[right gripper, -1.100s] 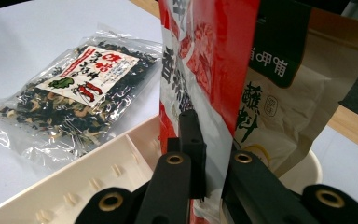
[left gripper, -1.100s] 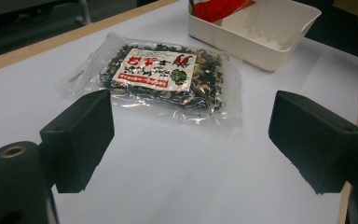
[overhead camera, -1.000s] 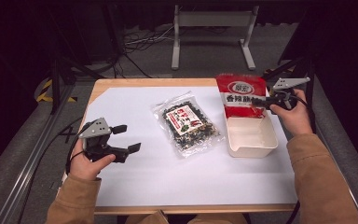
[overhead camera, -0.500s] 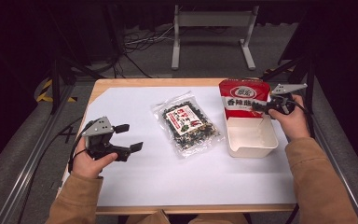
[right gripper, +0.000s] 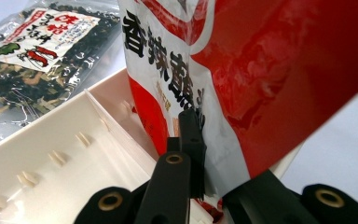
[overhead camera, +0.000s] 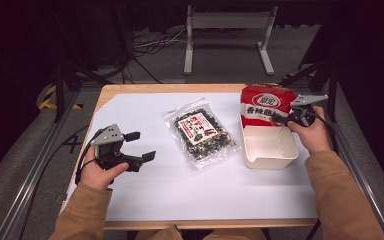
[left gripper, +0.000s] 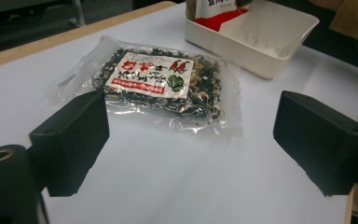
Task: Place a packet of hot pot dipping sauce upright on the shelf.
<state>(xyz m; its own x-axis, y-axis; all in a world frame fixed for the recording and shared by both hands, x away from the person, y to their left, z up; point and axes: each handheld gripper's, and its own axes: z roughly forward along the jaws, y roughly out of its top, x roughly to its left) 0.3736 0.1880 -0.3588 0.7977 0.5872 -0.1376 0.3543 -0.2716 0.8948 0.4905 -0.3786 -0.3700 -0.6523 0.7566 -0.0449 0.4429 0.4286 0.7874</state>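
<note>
White table [overhead camera: 190, 195] in front of my left gripper [overhead camera: 136, 146] is lying free — the seaweed packet [overhead camera: 200, 132] and tray [overhead camera: 270, 150] are blocking further right.

High view looks down from above; both tongs views, close in, share the seaweed packet [left gripper: 161, 88].

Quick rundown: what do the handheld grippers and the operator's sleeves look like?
Both grippers are black with blocky black jaws. The left gripper carries a grey three-cornered plate on top and trails a black cable; the right gripper has a grey plate too. Sleeves are tan.
</note>
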